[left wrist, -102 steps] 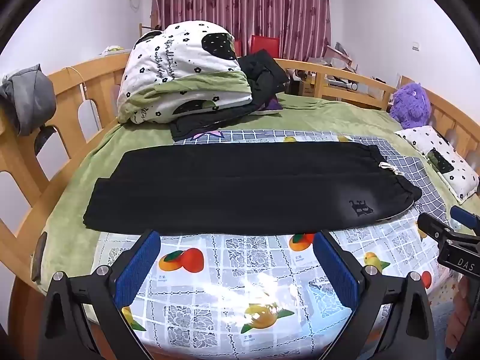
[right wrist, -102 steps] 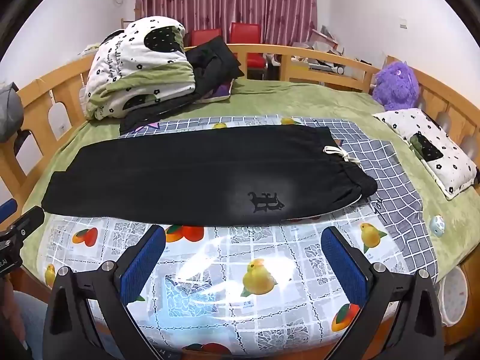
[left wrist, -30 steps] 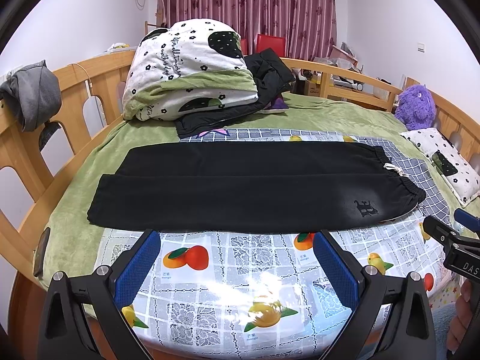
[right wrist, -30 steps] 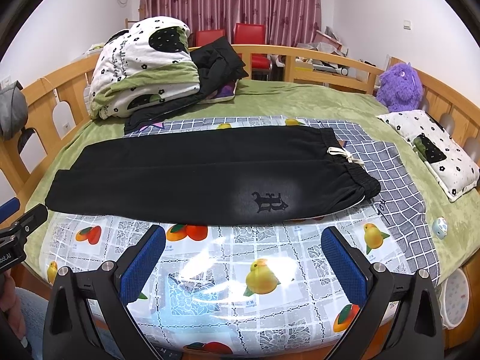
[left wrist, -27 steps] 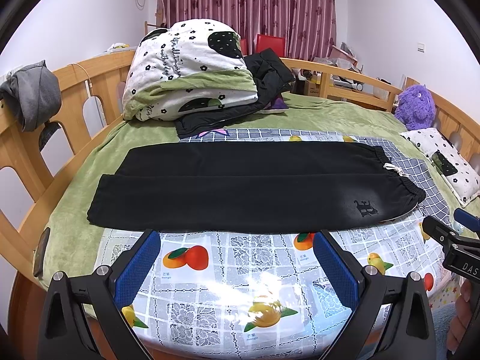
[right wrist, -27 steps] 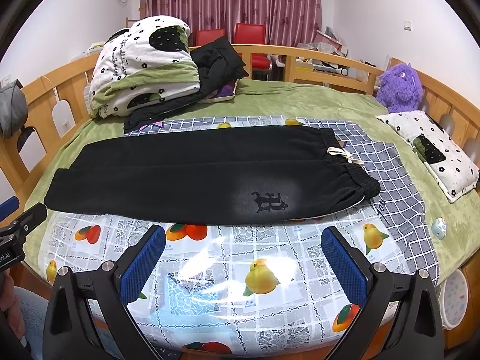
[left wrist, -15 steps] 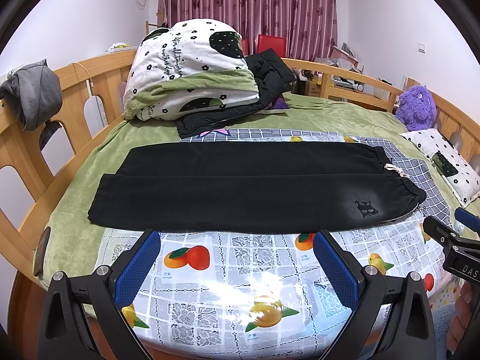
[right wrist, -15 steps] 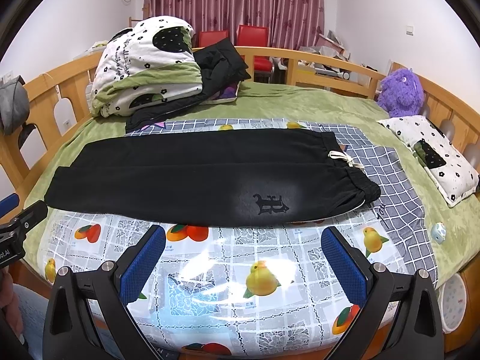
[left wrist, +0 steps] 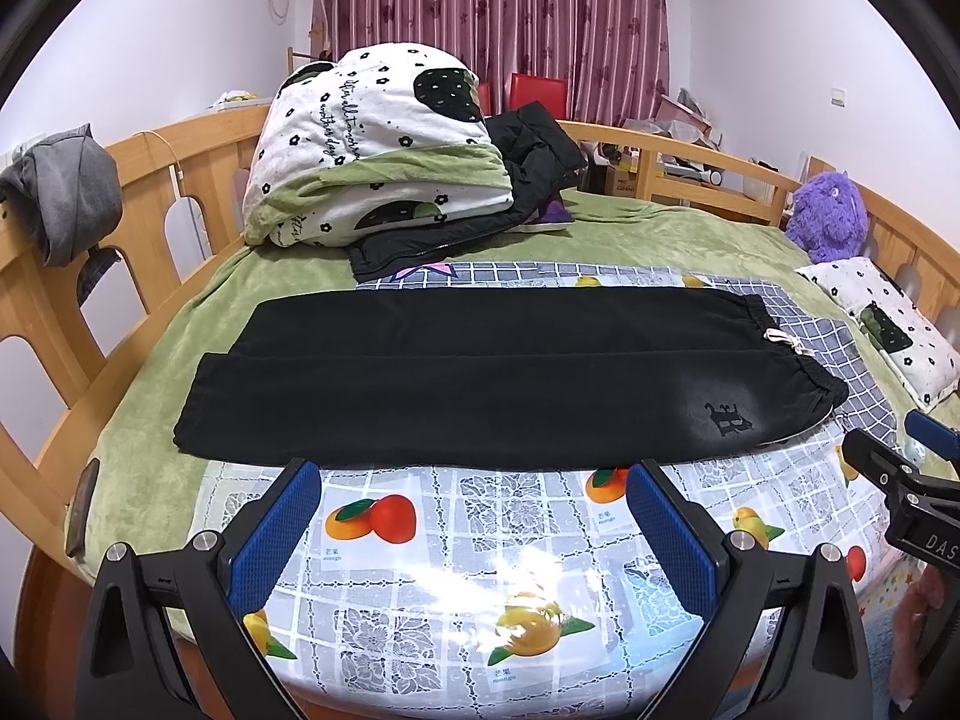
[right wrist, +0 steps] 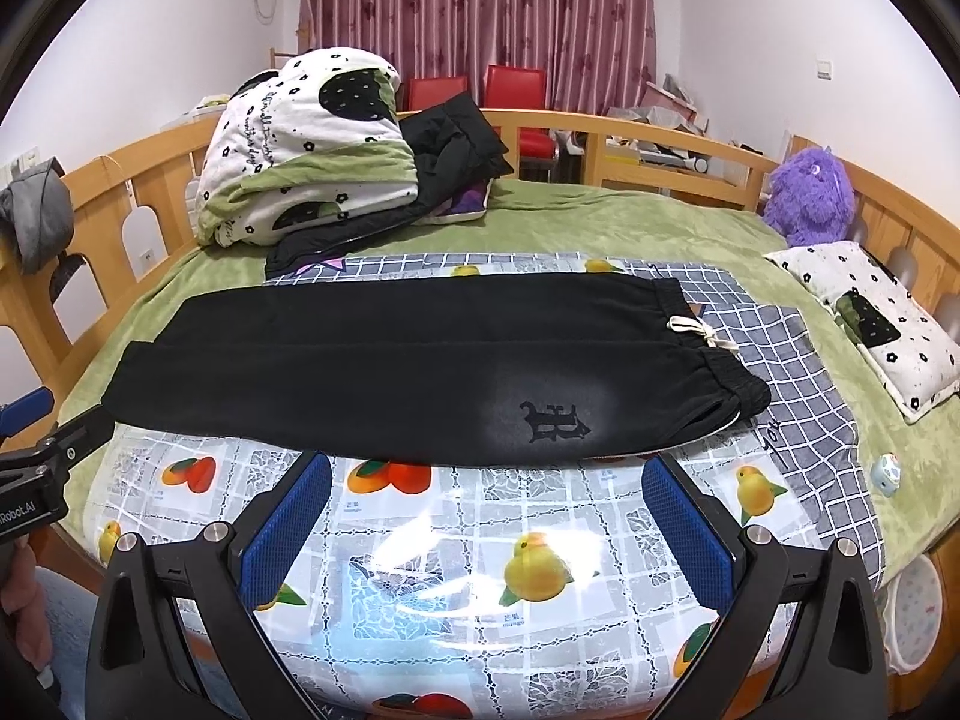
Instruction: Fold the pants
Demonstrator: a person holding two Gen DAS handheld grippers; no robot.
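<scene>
Black pants (left wrist: 480, 372) lie flat across the bed, folded lengthwise, with the cuffs at the left and the waistband with a white drawstring (right wrist: 702, 333) at the right. A dark emblem (right wrist: 555, 420) shows near the waist. My left gripper (left wrist: 471, 480) is open and empty, just in front of the pants' near edge. My right gripper (right wrist: 486, 471) is open and empty, in front of the emblem. Each gripper shows at the edge of the other's view: the right one (left wrist: 900, 468), the left one (right wrist: 36, 450).
A fruit-print plastic sheet (left wrist: 468, 564) and a grey checked cloth (right wrist: 786, 360) cover the green bed. A folded quilt (left wrist: 372, 144) and a black jacket (left wrist: 528, 150) sit at the back. A purple plush (right wrist: 810, 195) and a pillow (right wrist: 870, 312) lie at the right. Wooden rails (left wrist: 60, 300) ring the bed.
Both views have drifted slightly closer to the pants and a little lower. The pants have not moved. Both grippers stay open.
</scene>
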